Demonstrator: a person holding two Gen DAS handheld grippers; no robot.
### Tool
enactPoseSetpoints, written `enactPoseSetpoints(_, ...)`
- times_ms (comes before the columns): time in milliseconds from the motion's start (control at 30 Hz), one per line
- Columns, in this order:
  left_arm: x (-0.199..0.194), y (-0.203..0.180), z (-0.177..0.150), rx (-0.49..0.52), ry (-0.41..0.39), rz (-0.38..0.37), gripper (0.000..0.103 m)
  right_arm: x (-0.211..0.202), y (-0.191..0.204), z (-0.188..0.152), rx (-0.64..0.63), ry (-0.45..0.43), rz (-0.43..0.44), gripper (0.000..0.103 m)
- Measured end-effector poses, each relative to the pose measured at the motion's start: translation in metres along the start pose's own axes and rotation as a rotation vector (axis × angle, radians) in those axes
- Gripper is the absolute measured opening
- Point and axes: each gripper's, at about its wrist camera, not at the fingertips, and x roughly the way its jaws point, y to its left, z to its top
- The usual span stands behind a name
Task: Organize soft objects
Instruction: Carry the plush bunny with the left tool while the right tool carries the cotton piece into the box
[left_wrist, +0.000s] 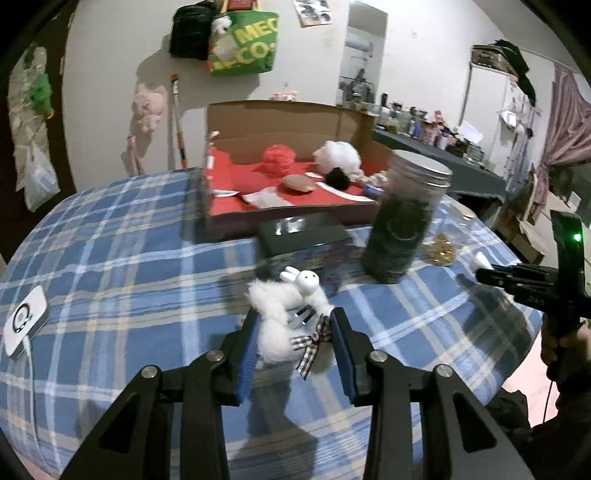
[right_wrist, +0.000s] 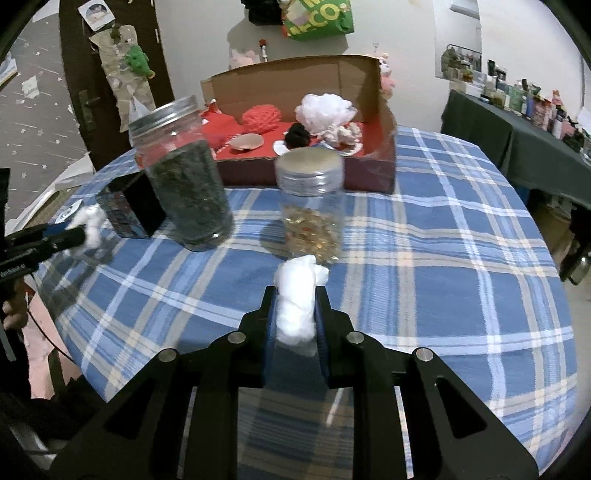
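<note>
My left gripper (left_wrist: 293, 321) is shut on a fluffy white rabbit toy (left_wrist: 284, 314) with a checked bow, held above the blue plaid tablecloth (left_wrist: 110, 240). The toy's fluff also shows at the left in the right wrist view (right_wrist: 90, 223). My right gripper (right_wrist: 295, 299) is shut on a white cotton wad (right_wrist: 297, 299) above the cloth. A cardboard box (left_wrist: 280, 114) with a red lining stands at the back and holds a red mesh puff (left_wrist: 277, 157), a white mesh puff (left_wrist: 338, 155) and a black pompom (left_wrist: 338, 177). The box also shows in the right wrist view (right_wrist: 295, 77).
A tall jar of dark leaves (left_wrist: 404, 218) and a small jar of gold bits (right_wrist: 312, 214) stand before the box. A black box (left_wrist: 303, 232) lies beside them. A white device (left_wrist: 24, 319) sits at the table's left edge. A cluttered side table (right_wrist: 517, 122) is at the right.
</note>
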Motion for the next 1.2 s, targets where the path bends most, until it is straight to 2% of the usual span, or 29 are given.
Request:
enactPoseSetpoints(333, 0.006, 0.034, 0.0, -0.014, -0.012, 0.057, 0.039, 0.0, -0.018, 0.002, -0.002, 0.003, -0.039, 0.018)
enactPoseSetpoints(733, 0.029, 0.051, 0.024, 0.056, -0.023, -0.023, 0.039, 0.014, -0.041, 0.028, -0.082, 0.014, -0.066, 0.018)
enactPoseSetpoints(1200, 0.046, 0.06, 0.061, 0.122, -0.004, -0.055, 0.039, 0.032, -0.054, 0.069, -0.149, 0.028, 0.007, 0.018)
